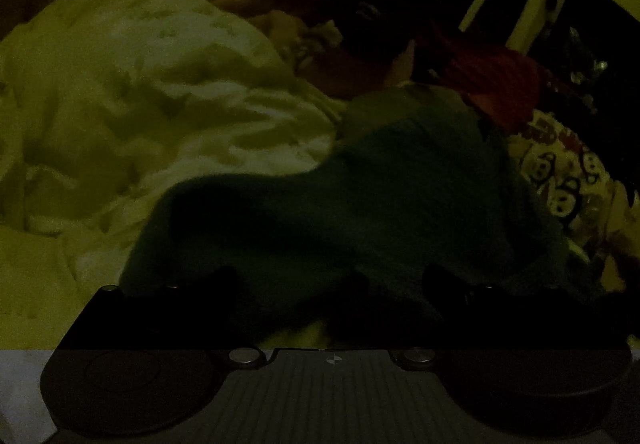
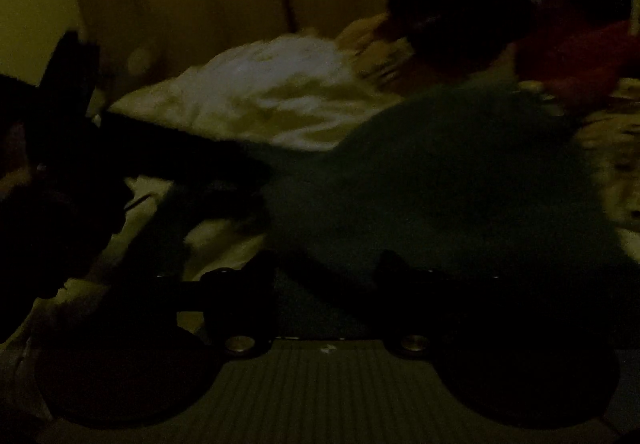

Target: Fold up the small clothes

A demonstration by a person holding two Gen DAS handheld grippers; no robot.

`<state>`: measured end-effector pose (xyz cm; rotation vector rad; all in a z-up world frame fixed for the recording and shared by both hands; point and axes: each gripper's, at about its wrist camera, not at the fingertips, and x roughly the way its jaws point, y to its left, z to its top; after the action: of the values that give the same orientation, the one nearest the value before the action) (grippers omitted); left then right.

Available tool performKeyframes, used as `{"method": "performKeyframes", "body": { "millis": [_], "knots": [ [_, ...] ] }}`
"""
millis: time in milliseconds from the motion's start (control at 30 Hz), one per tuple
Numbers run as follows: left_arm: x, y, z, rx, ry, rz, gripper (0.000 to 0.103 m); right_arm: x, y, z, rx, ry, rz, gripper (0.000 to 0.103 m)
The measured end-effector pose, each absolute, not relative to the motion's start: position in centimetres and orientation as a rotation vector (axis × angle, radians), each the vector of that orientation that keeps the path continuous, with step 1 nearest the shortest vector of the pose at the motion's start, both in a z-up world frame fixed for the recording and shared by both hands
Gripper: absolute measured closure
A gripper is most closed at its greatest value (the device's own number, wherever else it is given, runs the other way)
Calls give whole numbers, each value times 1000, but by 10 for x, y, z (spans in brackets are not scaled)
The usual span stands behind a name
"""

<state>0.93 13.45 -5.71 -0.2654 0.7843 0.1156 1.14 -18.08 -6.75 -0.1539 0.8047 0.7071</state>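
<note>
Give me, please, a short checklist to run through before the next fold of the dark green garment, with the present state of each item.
1. Dark green garment in front of both grippers: ok.
2. Right gripper open, fingers apart: ok.
3. Left gripper state: cannot tell, too dark.
4. Garment lying flat: not ok, it looks bunched.
5. Red garment and white bedding off the folding area: cannot tell; both lie close behind it.
6. Lighting good enough to see hems: not ok.

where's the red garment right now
In the left wrist view the red garment lies upper right, just behind the dark green garment and above the cartoon-print fabric.
</note>
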Motion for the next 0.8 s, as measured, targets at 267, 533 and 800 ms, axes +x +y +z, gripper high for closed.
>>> {"method": "performKeyframes", "body": {
  "millis": [267, 533, 800],
  "knots": [
    [22, 150, -71, -311, 804, 97, 0, 39, -294, -46, 199, 830, 381, 35],
    [47, 111, -84, -266, 853, -39, 5, 34, -305, -66, 276, 853, 364, 35],
    [-16, 119, -5, -419, 724, -196, 38, 43, -321, -59, 312, 815, 330, 38]
  ]
}}
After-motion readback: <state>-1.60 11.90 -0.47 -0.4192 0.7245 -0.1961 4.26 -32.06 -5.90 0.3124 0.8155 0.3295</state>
